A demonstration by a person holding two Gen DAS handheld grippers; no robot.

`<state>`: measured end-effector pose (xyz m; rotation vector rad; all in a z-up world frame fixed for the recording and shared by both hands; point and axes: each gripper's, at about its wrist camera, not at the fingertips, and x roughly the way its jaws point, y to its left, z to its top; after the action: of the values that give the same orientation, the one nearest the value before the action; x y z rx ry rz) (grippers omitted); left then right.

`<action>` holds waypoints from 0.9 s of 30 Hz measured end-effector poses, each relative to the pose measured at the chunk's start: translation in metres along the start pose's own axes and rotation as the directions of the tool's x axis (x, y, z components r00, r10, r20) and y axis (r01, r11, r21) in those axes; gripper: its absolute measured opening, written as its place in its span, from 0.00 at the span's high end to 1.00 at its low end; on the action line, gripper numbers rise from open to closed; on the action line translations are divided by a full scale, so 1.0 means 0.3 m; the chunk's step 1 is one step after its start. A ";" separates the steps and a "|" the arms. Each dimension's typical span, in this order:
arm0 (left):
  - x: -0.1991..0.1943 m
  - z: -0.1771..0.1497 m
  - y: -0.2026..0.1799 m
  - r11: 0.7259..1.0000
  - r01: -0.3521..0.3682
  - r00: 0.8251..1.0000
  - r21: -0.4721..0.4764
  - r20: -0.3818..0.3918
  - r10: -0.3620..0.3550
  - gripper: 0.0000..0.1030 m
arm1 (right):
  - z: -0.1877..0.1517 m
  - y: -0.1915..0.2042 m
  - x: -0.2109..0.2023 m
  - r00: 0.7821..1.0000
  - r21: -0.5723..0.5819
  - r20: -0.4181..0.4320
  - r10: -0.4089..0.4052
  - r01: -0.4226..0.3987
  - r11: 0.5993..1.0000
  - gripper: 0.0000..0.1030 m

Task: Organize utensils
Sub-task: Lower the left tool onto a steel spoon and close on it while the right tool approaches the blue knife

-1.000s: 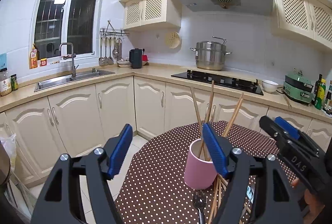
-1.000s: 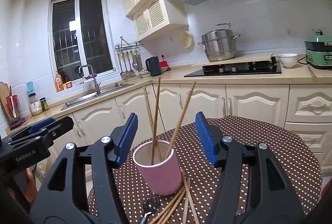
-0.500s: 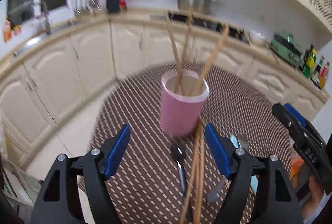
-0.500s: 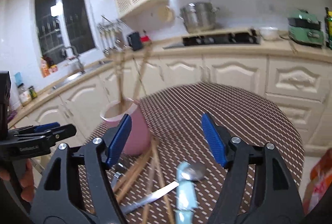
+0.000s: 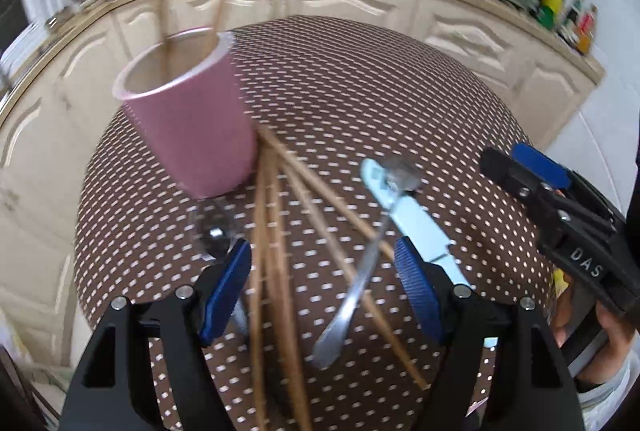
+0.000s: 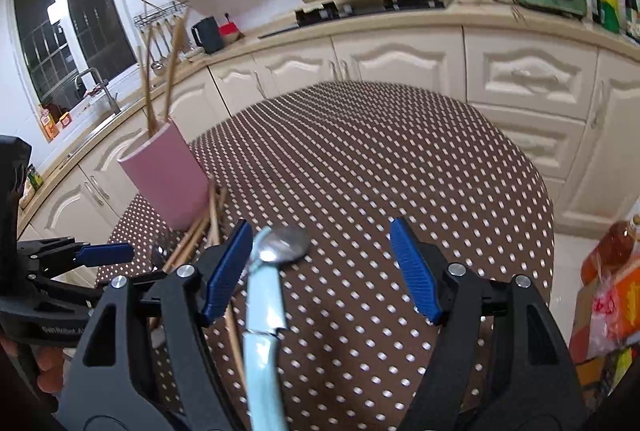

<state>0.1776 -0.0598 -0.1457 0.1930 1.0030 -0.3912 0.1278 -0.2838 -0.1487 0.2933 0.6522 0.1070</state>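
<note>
On the dotted desk (image 5: 360, 79) our chopsticks (image 5: 268, 271) lie by the pink cup (image 5: 192, 123), long axis running straight between our left gripper (image 5: 322, 287)'s wide, closing fingers, nothing held, right gripper (image 6: 320, 271) wide too.

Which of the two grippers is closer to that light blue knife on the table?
Right. The right gripper hangs open right over the light blue knife, which lies between its fingers. The left gripper is over the loose chopsticks, with the knife beside its right finger.

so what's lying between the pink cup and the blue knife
Loose chopsticks, fanned out on the table from the pink cup toward the blue knife; clearest in the left wrist view.
</note>
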 end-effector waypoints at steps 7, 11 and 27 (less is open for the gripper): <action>0.107 0.046 -0.088 0.996 0.007 0.997 0.087 -0.077 0.000 0.57 | -0.031 -0.061 -0.014 1.000 0.029 -0.017 0.002 -0.002 1.000 0.31; 0.156 0.062 -0.115 0.991 -0.005 0.993 0.130 -0.114 0.020 0.61 | -0.028 -0.089 -0.019 1.000 0.042 -0.020 0.002 -0.001 0.999 0.31; 0.248 0.142 -0.121 0.990 0.020 0.989 0.141 -0.150 0.002 0.87 | -0.005 -0.100 0.018 0.997 0.048 -0.073 0.024 -0.021 0.999 0.31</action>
<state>0.2316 -0.1245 -0.1857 0.3506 1.1245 -0.4620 0.1313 -0.3109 -0.1621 0.3433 0.7255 0.1248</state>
